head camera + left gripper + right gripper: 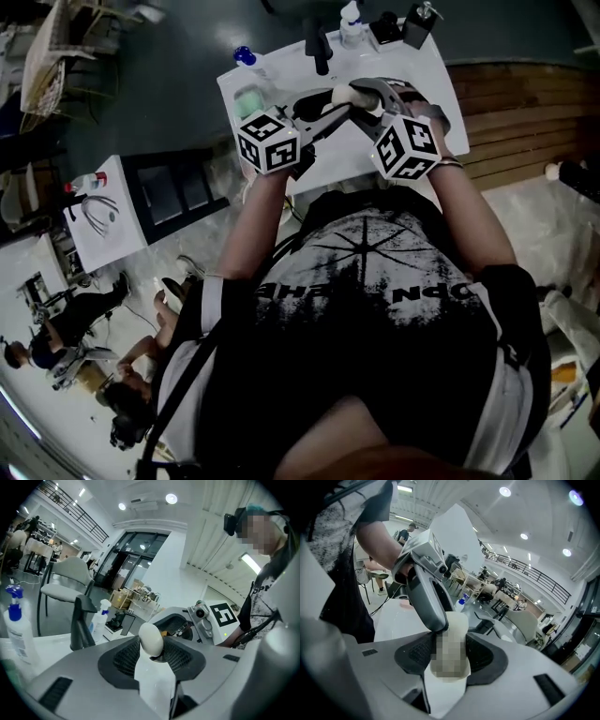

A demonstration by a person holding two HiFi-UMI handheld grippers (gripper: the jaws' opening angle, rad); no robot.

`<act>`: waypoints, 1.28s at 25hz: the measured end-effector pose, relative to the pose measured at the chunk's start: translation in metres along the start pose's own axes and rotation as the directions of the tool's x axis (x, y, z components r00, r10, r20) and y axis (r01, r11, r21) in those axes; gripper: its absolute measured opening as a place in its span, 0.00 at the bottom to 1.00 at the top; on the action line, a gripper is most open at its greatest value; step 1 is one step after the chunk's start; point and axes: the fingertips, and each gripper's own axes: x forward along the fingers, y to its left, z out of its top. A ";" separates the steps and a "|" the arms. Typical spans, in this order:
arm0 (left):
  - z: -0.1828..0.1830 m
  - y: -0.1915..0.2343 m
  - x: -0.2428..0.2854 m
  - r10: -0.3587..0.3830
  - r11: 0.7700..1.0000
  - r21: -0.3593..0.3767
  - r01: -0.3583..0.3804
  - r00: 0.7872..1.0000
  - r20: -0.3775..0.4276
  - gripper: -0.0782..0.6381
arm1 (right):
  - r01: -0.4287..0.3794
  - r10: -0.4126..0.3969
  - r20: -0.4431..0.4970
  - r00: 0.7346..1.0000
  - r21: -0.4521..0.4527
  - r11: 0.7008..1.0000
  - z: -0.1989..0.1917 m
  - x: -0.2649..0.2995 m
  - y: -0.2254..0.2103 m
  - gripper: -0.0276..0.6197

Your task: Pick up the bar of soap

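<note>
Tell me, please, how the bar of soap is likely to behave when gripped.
The bar of soap looks smooth and rounded, so it may slip between the jaws. It shows no sag, so it is probably stiff.

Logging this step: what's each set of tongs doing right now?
Left tongs: closed on the bar of soap.
Right tongs: closed on the bar of soap too.
</note>
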 end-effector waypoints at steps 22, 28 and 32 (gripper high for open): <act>0.003 -0.086 0.166 -0.297 0.952 0.037 0.304 0.946 -0.128 0.34 | 0.213 -0.179 -0.208 0.962 0.150 0.966 -0.139 -0.120 -0.037 0.36; -0.007 -0.103 0.195 -0.332 0.940 0.019 0.340 0.929 -0.163 0.34 | 0.214 -0.169 -0.244 0.955 0.171 0.962 -0.168 -0.140 -0.034 0.36; -0.020 -0.107 0.210 -0.343 0.938 -0.019 0.346 0.921 -0.184 0.34 | 0.178 -0.128 -0.254 0.959 0.185 0.966 -0.187 -0.145 -0.026 0.36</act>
